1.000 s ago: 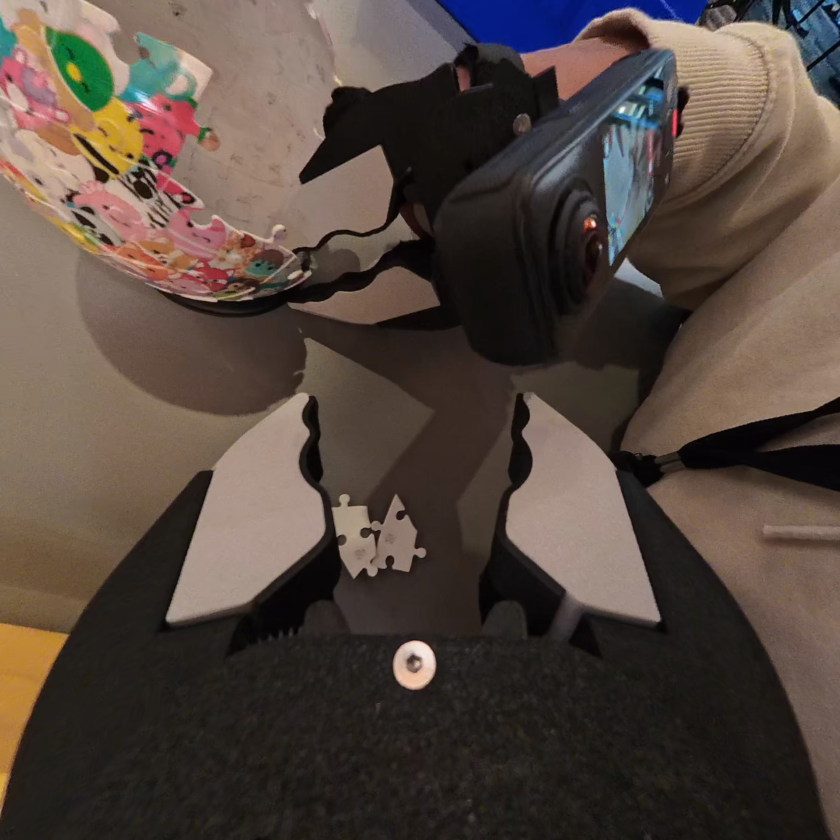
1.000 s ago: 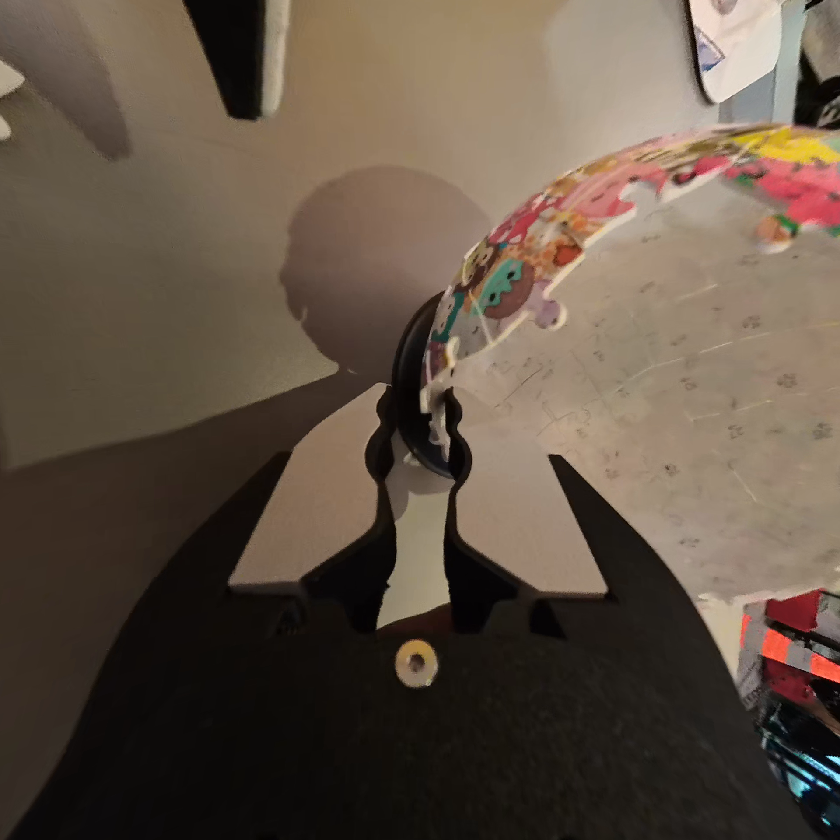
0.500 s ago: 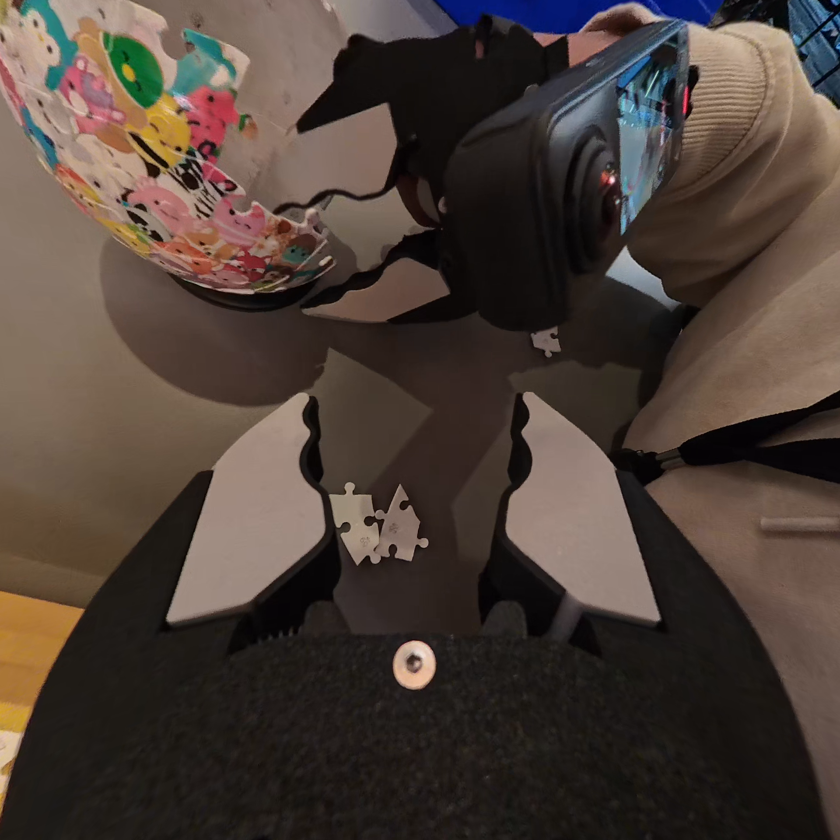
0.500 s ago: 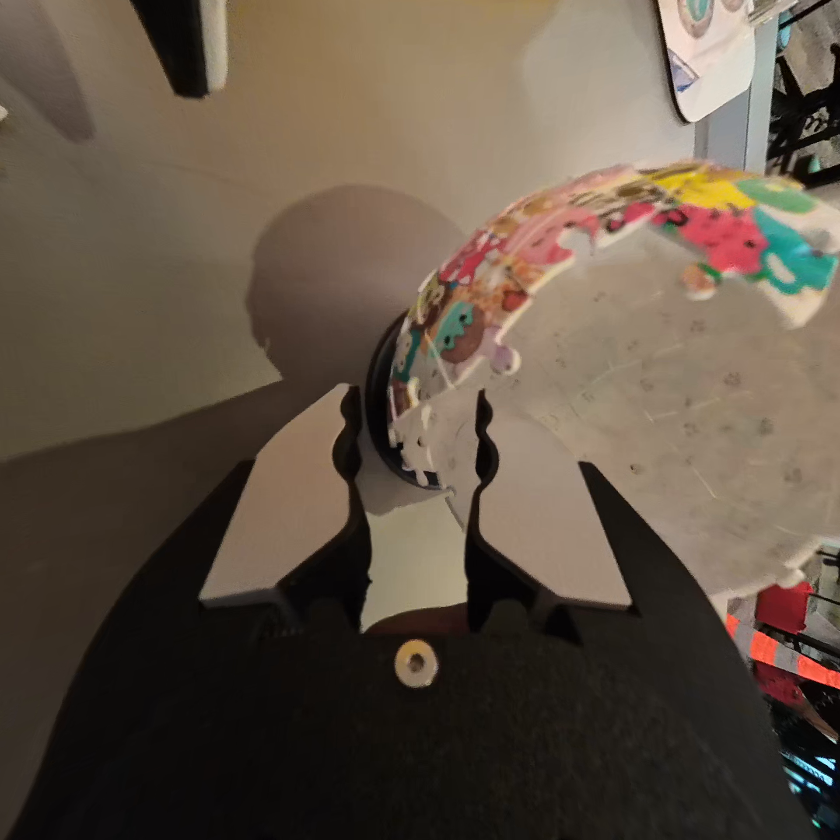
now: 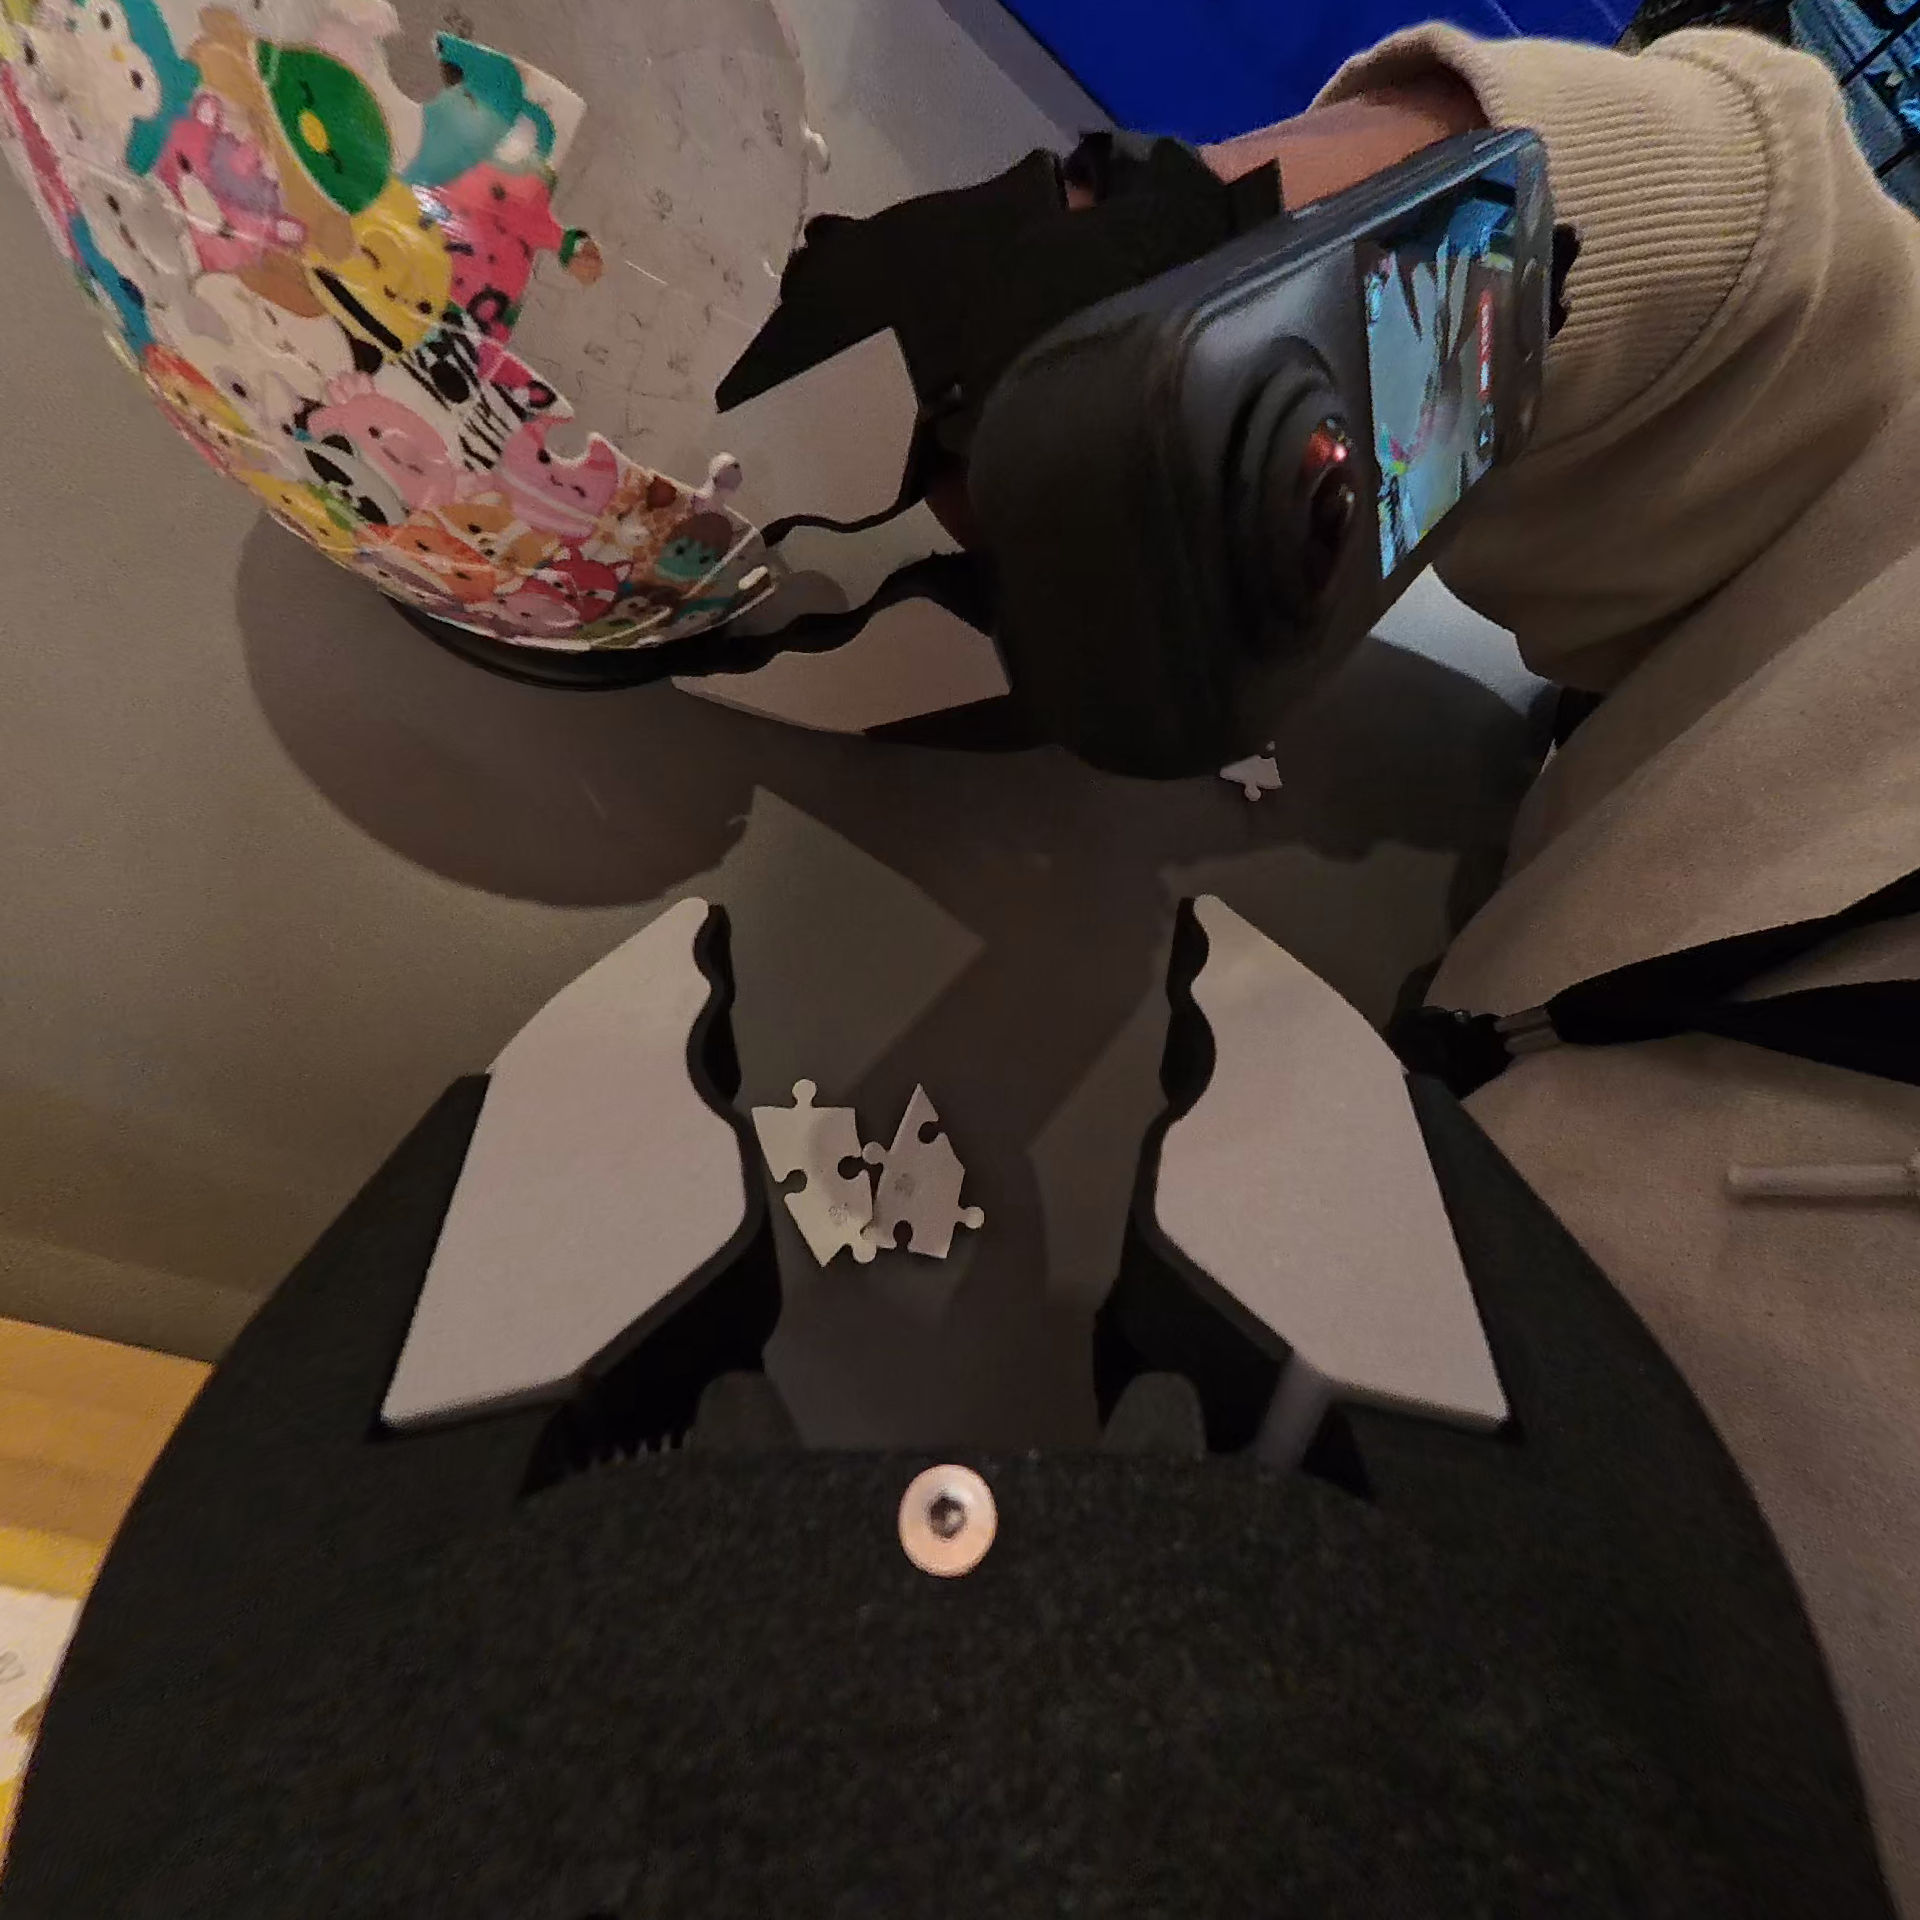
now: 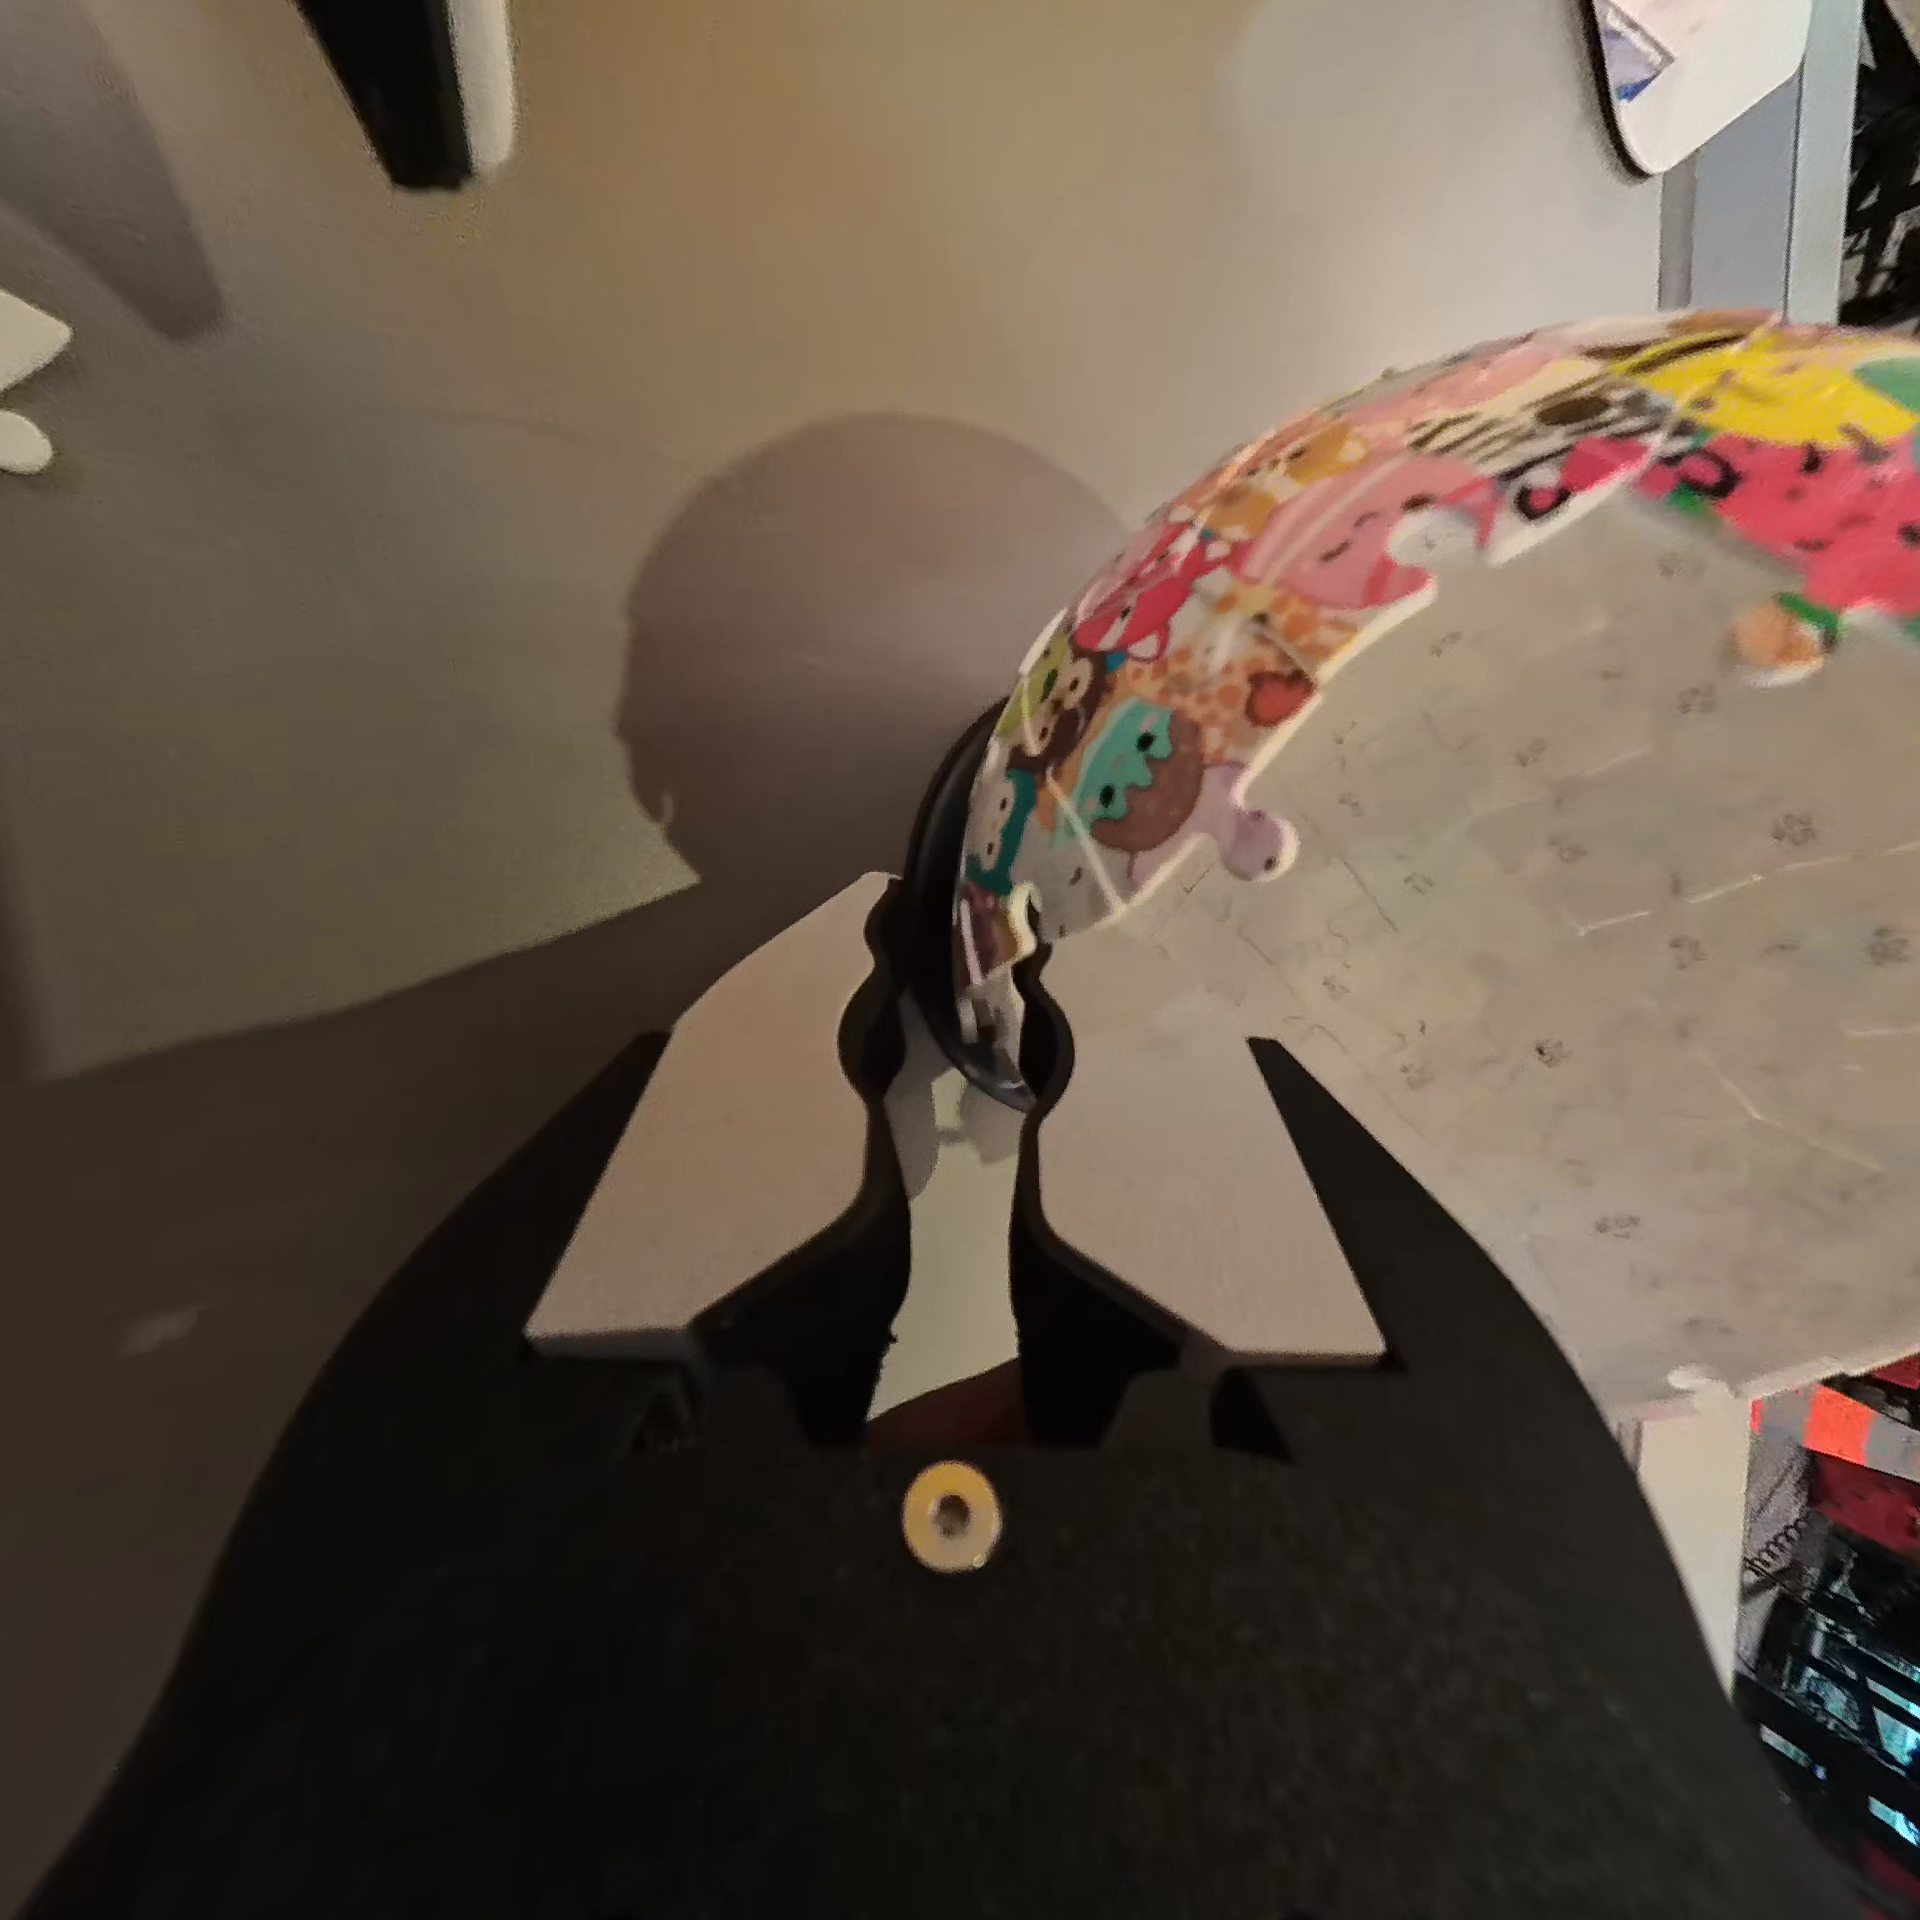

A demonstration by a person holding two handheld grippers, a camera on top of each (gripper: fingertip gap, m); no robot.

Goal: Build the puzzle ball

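The partly built puzzle ball (image 5: 343,343) is a colourful open shell on a black ring stand (image 5: 540,665) at the upper left of the left wrist view. In the right wrist view the ball (image 6: 1195,727) shows its grey inside. My right gripper (image 6: 961,945) is closed narrowly on the ball's lower edge at the stand, and it also shows in the left wrist view (image 5: 774,592). My left gripper (image 5: 951,914) is open and empty. Two joined white pieces (image 5: 868,1179) lie face down on the table between its fingers.
Another loose white piece (image 5: 1252,774) lies under the right gripper's body. A person's beige sleeve (image 5: 1683,436) fills the right side. A yellow surface (image 5: 73,1444) borders the grey table at lower left. Shelves with clutter (image 6: 1849,1558) stand behind the ball.
My right gripper opened half a second ago and has now closed again on the ball's lower edge. The ball turned slightly. My left gripper stayed open over the two joined pieces.
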